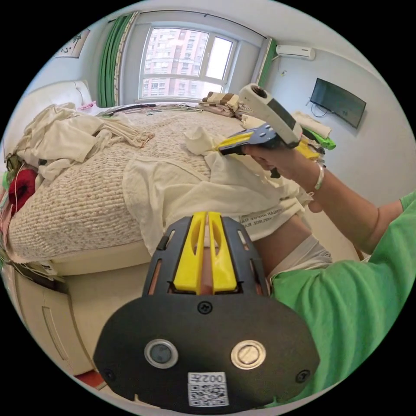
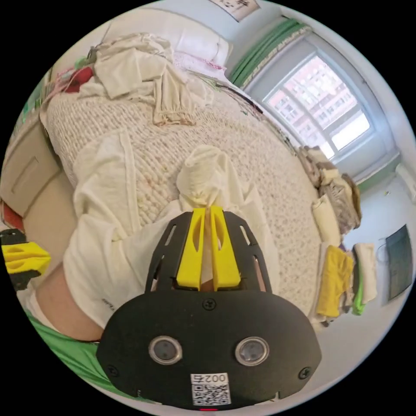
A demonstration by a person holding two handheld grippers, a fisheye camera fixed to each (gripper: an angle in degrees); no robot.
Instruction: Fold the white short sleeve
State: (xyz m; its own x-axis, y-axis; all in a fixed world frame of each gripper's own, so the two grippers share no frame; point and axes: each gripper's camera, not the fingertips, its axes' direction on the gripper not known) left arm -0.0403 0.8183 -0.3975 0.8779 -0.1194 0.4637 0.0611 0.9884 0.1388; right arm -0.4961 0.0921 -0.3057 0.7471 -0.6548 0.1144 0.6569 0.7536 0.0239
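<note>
So the white shirt (image 1: 208, 190) lies rumpled on the near edge of the bed (image 1: 78, 203), its hem with the print hanging toward the person's lap at about 5 o'clock in the left gripper view. The left gripper (image 1: 207, 242) sits right below it, jaws close together with only a thin gap; can't tell if any cloth is between them. Moving right, the right gripper (image 1: 225, 145) is clamped on a bunched wad of the shirt at 12 o'clock, lifted off the bed. In the right gripper view that wad (image 2: 208, 177) sticks straight up out of the jaws. I'd guess the shirt needs spreading flat first. A pile of pale clothes (image 1: 65, 138) at 10 o'clock and folded stacks (image 2: 338, 242) at 3 o'clock are well apart, nothing blocking.
</note>
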